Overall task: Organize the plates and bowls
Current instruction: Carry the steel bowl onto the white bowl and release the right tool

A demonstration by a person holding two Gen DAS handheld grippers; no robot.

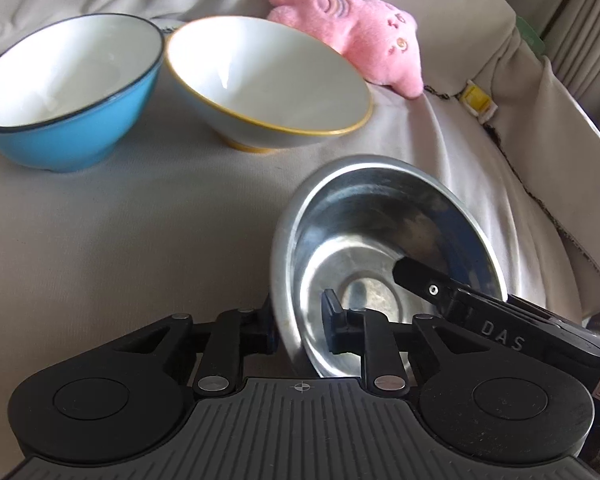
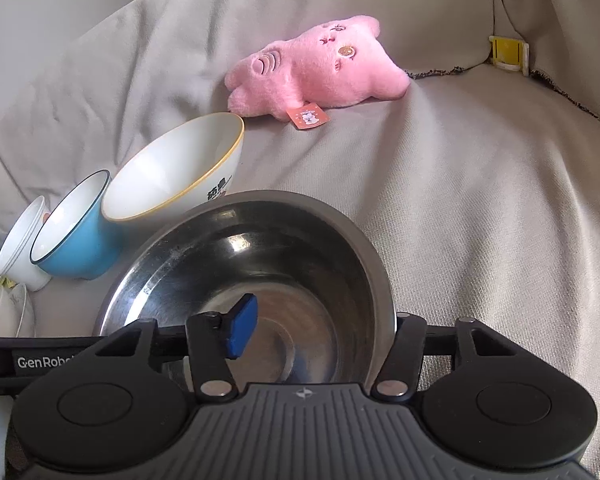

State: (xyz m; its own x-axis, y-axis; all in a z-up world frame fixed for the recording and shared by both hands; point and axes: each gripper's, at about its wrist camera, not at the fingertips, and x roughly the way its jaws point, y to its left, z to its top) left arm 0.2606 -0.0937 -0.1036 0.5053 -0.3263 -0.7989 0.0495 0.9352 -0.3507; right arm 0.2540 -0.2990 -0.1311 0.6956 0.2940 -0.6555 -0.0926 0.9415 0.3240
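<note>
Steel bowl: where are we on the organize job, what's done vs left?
Done: nothing visibly nested in the two nearest bowls; the blue bowl and yellow-rimmed bowl sit side by side on the cloth, both empty. In hand: the steel bowl, with the left gripper and right gripper each straddling its rim. Left: setting it among the others; the white bowls at far left also wait.

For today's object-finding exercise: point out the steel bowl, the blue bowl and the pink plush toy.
steel bowl (image 2: 260, 240), right wrist view, on its inner wall.
blue bowl (image 1: 72, 136), left wrist view, on its outer side.
pink plush toy (image 2: 320, 68), right wrist view, on its body.
</note>
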